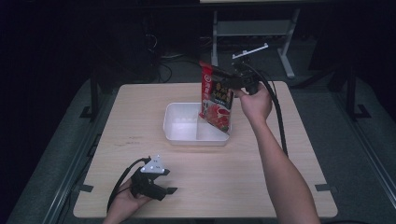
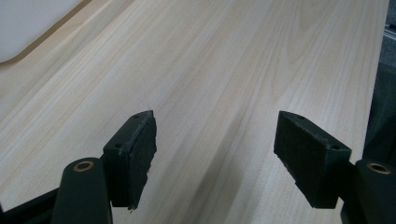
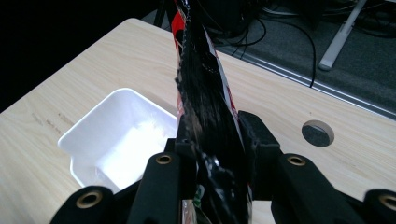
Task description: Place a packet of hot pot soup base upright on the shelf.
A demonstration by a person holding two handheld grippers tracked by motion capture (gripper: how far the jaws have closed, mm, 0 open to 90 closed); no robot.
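my right gripper (image 1: 229,80) has its jaws clamped on the red pouch (image 1: 215,98), which hangs below them over the right end of the white tray (image 1: 187,133), so i'd judge the pick done and the drop into the tray still left. left gripper (image 1: 163,189) is idle low on the table (image 1: 140,116), jaws wide, nothing between them.
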